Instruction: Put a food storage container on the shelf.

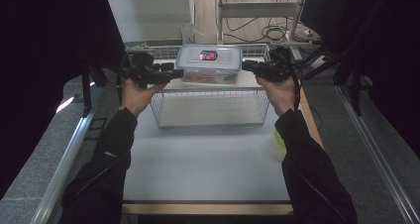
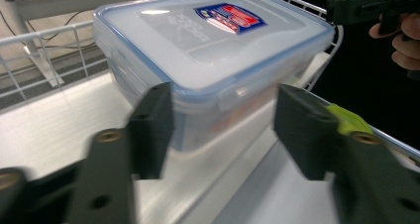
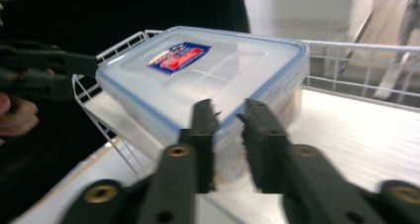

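From above we counted one lidded container (image 1: pixel 210 63) on one wire basket (image 1: pixel 208 107) on the counter (image 1: pixel 203 159), with the left claw (image 1: pixel 176 74) and right claw (image 1: pixel 246 64) at its two ends.

Along the left claw (image 2: pixel 223 130), wide-spread jaws flanked the container (image 2: pixel 213 40) corner.

The right claw (image 3: pixel 229 144) stood narrowly parted at the container (image 3: pixel 208 80) edge; we could not tell if it gripped.
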